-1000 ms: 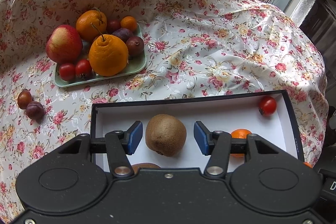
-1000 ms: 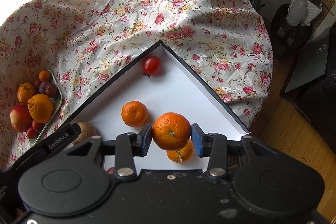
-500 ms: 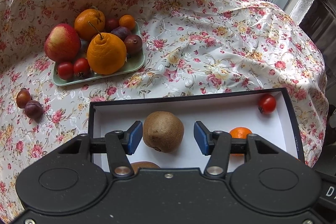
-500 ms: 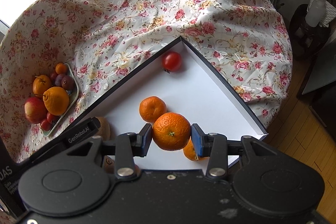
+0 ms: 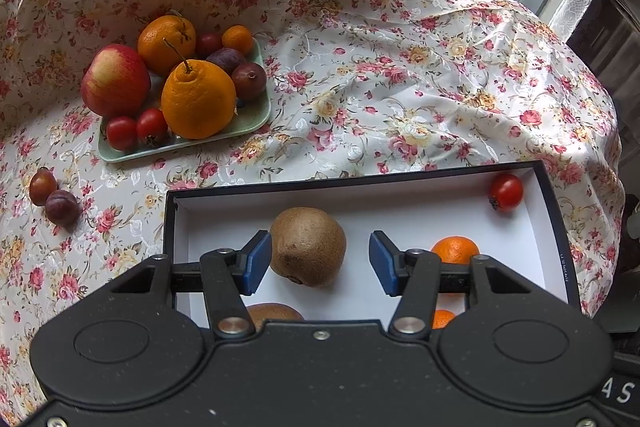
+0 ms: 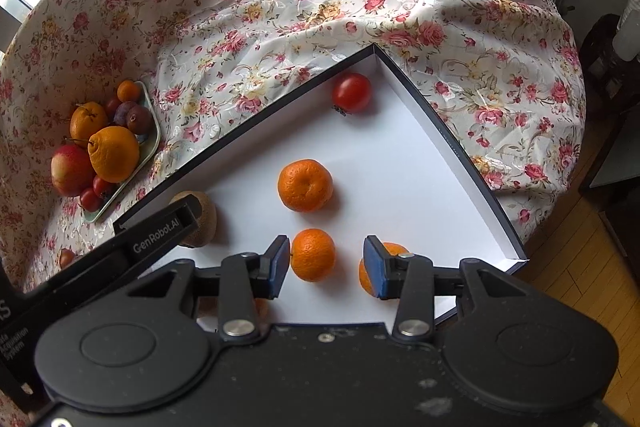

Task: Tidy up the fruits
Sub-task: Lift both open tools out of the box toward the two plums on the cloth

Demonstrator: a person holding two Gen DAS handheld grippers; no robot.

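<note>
A white box with a black rim [image 5: 400, 203] lies below both grippers. My left gripper [image 5: 318, 263] is open over a brown kiwi [image 5: 308, 245] that rests on the box floor between its blue pads, with a clear gap on the right side. A second kiwi [image 5: 272, 313] peeks out under it. My right gripper [image 6: 326, 265] has its jaws opening; a mandarin [image 6: 313, 255] lies on the box floor between the pads, free of them. Two more mandarins [image 6: 306, 185] [image 6: 394, 251] and a tomato [image 6: 352, 93] also lie in the box.
A green tray [image 5: 248, 119] at the back left carries an apple, two big oranges, plums, tomatoes and a small mandarin. Two plums [image 5: 52, 195] lie loose on the floral cloth left of the box. The table edge drops off right of the box [image 6: 516, 251].
The right jaws have parted and the mandarin they held now lies lower, on the box floor. The right view has swung a little. The left gripper and kiwi are unchanged.
</note>
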